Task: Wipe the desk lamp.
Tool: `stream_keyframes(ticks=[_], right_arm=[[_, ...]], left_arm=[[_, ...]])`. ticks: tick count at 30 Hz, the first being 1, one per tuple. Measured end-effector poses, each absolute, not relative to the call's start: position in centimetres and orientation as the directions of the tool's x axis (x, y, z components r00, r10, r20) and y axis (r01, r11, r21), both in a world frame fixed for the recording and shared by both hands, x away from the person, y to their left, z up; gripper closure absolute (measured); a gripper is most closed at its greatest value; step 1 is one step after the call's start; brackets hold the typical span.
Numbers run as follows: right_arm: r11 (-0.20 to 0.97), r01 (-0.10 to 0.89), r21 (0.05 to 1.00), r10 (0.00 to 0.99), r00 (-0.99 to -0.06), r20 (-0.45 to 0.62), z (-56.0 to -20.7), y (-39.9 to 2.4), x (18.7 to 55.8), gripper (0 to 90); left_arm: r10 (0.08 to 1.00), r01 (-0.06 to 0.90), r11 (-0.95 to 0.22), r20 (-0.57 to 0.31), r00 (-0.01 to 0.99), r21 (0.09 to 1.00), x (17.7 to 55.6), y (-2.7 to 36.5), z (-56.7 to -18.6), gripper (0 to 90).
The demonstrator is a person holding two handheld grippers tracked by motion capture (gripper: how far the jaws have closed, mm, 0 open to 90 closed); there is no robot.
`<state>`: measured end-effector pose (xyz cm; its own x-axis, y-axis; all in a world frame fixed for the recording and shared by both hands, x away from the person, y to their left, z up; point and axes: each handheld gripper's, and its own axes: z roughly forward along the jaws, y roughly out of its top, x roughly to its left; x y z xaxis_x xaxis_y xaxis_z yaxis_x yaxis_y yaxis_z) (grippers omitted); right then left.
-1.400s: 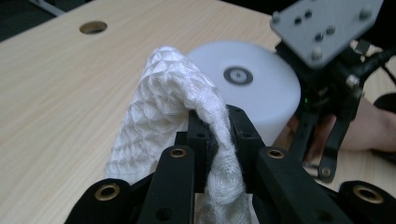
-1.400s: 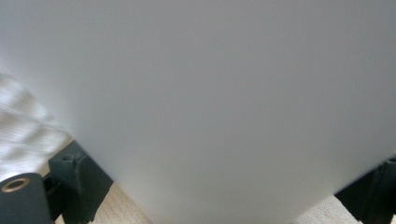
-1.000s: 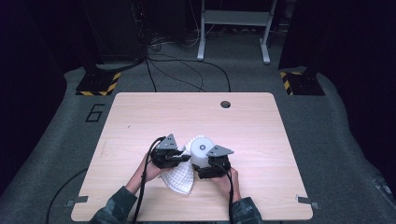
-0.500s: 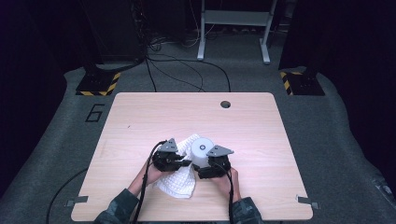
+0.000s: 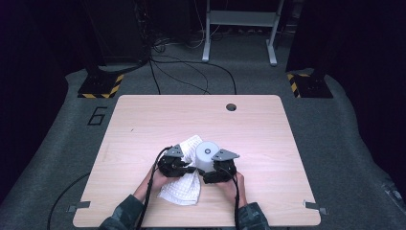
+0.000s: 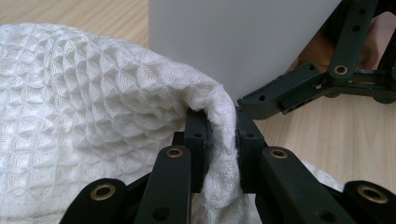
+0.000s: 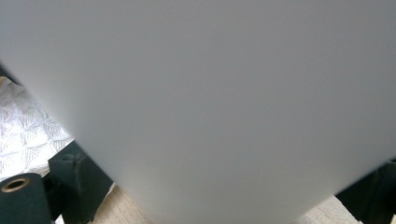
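A white cup (image 5: 207, 154) stands on the wooden table (image 5: 143, 120), with a white waffle-weave cloth (image 5: 182, 189) bunched against its left side and trailing toward the person. My left gripper (image 5: 190, 168) is shut on a fold of the cloth (image 6: 93, 107), pinched between its jaws (image 6: 223, 122) close to the cup's wall (image 6: 233, 42). My right gripper (image 5: 207, 167) holds the cup from the near right. The cup (image 7: 210, 102) sits between its jaws (image 7: 219, 186), and one of its fingers (image 6: 289, 93) lies against the cup's base.
A round cable hole (image 5: 231, 107) lies near the table's far edge. Black cables (image 5: 191, 76) run over the grey floor behind, between two yellow-striped stand feet (image 5: 100, 88). A white frame (image 5: 239, 19) stands farther back.
The left gripper has sunk toward the table beside the cup, taking the cloth with it. More of the cloth now rests on the table. The right gripper and cup have stayed put.
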<state>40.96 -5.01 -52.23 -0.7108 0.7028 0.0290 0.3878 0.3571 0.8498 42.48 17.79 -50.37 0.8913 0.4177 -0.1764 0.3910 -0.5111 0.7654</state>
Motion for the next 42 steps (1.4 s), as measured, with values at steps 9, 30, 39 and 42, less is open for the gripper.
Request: stream_keyframes(ticks=[9,30,39,42], right_arm=[[0.364,0.392,0.845,0.699,-0.714,0.03,-52.2,-5.0,41.0,6.8],[0.366,0.391,0.845,0.698,-0.715,0.029,-52.2,-5.0,41.0,6.8],[0.364,0.395,0.844,0.701,-0.712,0.031,-52.2,-5.0,40.9,6.8],[0.367,0.393,0.843,0.698,-0.715,0.03,-52.2,-5.0,41.0,6.8]], left_arm=[[0.38,0.338,-0.489,-0.152,0.912,0.804,41.4,17.9,-47.7,78.6],[0.37,0.275,-0.434,-0.109,0.923,0.858,40.3,17.9,-45.2,78.9],[0.454,0.307,-0.34,-0.131,0.882,0.889,41.9,19.2,-44.6,79.0],[0.466,0.297,-0.344,-0.113,0.878,0.891,42.3,18.9,-44.1,78.9]])
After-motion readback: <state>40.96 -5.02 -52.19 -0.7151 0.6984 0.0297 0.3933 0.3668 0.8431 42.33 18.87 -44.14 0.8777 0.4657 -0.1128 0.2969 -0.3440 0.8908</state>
